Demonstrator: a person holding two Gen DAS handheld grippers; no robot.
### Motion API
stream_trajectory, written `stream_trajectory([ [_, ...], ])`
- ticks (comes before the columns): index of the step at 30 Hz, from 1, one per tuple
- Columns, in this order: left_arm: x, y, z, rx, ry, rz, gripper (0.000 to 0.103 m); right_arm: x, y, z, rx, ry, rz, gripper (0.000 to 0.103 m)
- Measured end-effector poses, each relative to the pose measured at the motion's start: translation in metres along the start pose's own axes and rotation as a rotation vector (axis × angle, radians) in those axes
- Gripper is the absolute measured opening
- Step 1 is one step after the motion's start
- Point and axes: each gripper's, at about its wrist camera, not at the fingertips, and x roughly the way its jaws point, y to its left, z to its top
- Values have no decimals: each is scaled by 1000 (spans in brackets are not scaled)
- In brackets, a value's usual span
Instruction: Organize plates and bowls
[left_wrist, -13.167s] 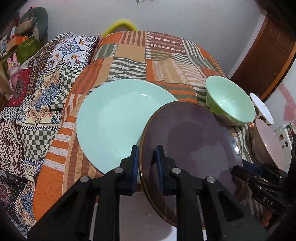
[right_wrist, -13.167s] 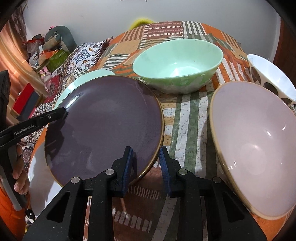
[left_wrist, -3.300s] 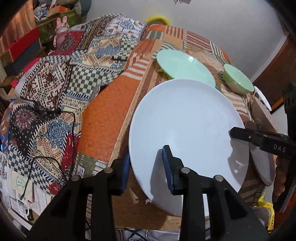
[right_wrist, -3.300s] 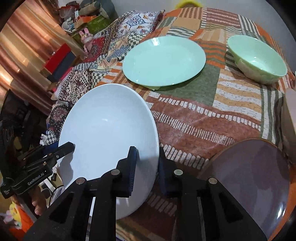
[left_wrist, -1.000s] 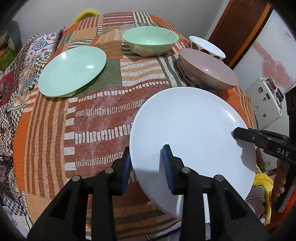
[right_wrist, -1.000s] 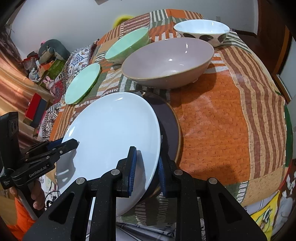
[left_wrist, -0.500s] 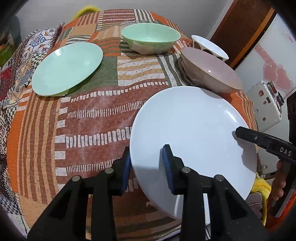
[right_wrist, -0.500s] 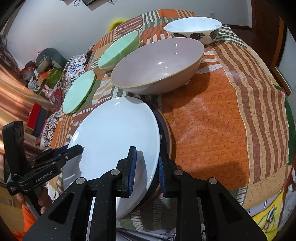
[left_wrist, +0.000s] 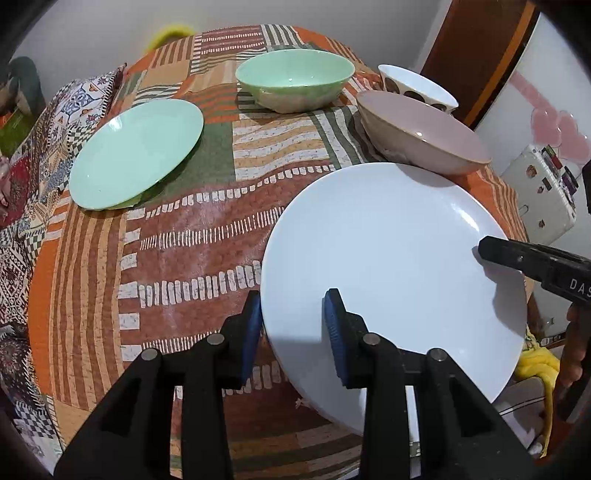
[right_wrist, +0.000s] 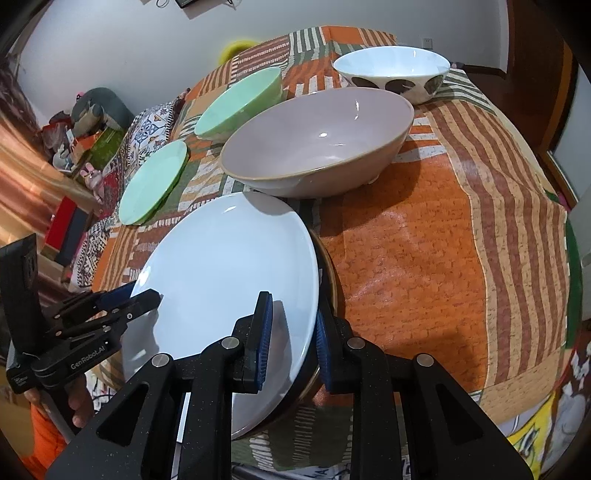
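Resting lower now, white plate (right_wrist: 229, 280) over dark plate (right_wrist: 327, 269); both grippers' jaws spread around rim.

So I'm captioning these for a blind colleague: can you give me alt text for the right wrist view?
A white plate sits on a dark plate at the near table edge, the right gripper and left gripper at its rim, jaws apart. Behind on the patchwork cloth: a mauve bowl, spotted white bowl, green bowl and green plate.
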Motion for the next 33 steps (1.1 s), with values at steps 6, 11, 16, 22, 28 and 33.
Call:
stream_trajectory([
  [6,-2,3,0,-14,-8,1,33,-1,4,2,-30,-6,-37,20],
  [11,-9,7,-3,-24,-23,3,33,-19,5,4,-70,-71,-111,27],
  [16,-23,9,-4,-28,-57,14,33,-33,8,6,-93,-102,-118,29],
  [22,-56,14,-4,-23,-135,37,34,-40,21,9,-121,-129,-97,29],
  [28,-92,26,-5,-57,-223,44,36,-47,47,21,-180,-178,-69,30],
  [33,-121,37,-6,-70,-298,76,38,-56,70,37,-227,-245,-52,41],
])
